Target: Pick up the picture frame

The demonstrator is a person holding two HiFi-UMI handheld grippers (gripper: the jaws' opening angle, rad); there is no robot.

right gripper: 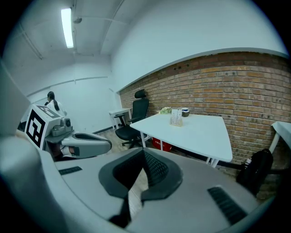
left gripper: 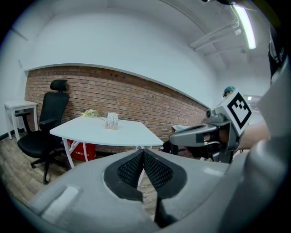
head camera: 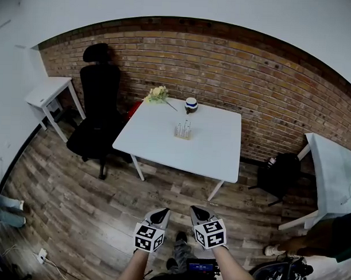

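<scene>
The picture frame (head camera: 183,130) is a small pale stand-up frame near the middle of the white table (head camera: 221,152). It also shows far off in the left gripper view as the frame (left gripper: 112,121) and in the right gripper view as the frame (right gripper: 176,117). My left gripper (head camera: 161,212) and right gripper (head camera: 196,211) are side by side over the wood floor, well short of the table and pointing at it. In their own views the left gripper (left gripper: 143,153) and the right gripper (right gripper: 144,153) have their jaws closed together with nothing between them.
A bunch of flowers (head camera: 157,94) and a small dark-banded jar (head camera: 191,104) sit at the table's far edge by the brick wall. A black office chair (head camera: 97,119) stands left of the table, a black backpack (head camera: 279,173) right. More white tables (head camera: 48,92) (head camera: 335,171) flank the room.
</scene>
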